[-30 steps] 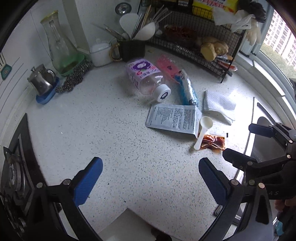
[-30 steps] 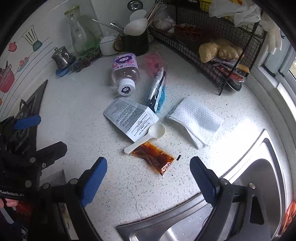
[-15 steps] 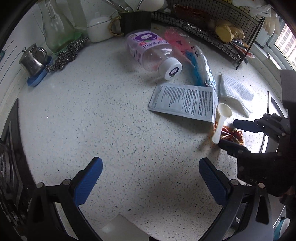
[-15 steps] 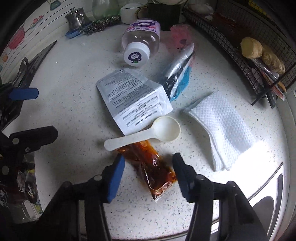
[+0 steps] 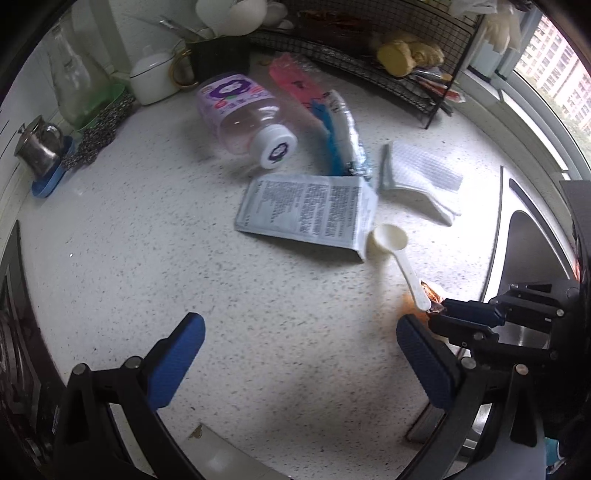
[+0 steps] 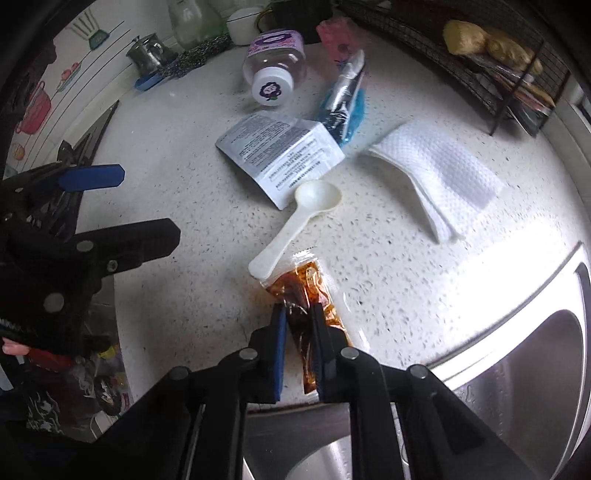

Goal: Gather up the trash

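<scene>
One sauce sachet [image 6: 306, 291], brown and oily, lies at the worktop's [image 6: 184, 288] near edge by the sink [image 6: 524, 373], and my right tool [image 6: 298, 314] has just been closing on it; its blue pads now pinch the sachet's near end between them. One white plastic spoon [image 6: 295, 221] lies just beyond, its handle tip touching the sachet's far end. Past the spoon I count one grey printed pouch [image 6: 280, 151], one blue-and-silver wrapper [image 6: 343, 99], one pink wrapper [image 6: 334, 31] and one clear bottle [image 6: 275, 62] on its side with a white cap toward me. One folded white paper towel [image 6: 436, 173] rests to the right, apart from the rest.

My left tool [image 5: 299, 354] hangs over bare worktop with its two blue pads spread wide and nothing between them; its right pad sits just beside the right tool's fingers. Along the back I see one wire rack [image 5: 388, 40], one dark utensil cup [image 5: 218, 55], one white lidded pot [image 5: 151, 77], one glass carafe [image 5: 74, 85] and one small steel pitcher [image 5: 38, 146]. The spoon handle is the only thing crowding the sachet.
</scene>
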`<state>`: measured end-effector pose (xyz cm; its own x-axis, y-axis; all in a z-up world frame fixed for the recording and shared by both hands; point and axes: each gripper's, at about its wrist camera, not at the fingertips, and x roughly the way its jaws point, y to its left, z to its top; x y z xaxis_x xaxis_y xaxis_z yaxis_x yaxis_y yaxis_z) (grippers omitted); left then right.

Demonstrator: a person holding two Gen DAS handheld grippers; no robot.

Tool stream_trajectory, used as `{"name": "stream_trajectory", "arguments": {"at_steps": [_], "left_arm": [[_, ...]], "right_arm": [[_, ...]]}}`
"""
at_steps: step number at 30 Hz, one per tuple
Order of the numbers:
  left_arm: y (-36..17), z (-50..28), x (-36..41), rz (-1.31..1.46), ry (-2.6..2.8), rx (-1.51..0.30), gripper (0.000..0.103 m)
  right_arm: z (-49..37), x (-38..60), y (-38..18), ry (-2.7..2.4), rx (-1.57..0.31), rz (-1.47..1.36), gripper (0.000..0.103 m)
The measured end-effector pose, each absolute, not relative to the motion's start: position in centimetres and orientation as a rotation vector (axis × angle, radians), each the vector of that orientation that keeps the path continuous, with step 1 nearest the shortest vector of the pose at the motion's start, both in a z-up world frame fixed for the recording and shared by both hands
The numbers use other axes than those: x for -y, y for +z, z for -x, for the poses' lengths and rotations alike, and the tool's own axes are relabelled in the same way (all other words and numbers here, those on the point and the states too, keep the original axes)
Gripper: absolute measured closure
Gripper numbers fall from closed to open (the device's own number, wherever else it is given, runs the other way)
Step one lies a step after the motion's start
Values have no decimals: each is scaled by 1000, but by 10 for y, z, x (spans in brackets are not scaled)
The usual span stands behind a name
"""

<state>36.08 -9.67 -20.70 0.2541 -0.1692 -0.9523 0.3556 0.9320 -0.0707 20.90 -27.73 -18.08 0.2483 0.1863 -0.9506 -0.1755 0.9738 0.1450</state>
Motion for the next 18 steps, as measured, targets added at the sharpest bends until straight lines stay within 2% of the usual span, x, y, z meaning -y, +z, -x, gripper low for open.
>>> {"name": "stream_trajectory", "arguments": {"at_steps": [7,18], "left_arm": [[-199,-361,123,-173,-414,-1276,0],[-187,-347,149,-191,-480,-1277,0]], "right_arm": [[-182,291,-159,225,-1294,-98,92],[-185,334,-128,148,-1231,-153,92]]}}
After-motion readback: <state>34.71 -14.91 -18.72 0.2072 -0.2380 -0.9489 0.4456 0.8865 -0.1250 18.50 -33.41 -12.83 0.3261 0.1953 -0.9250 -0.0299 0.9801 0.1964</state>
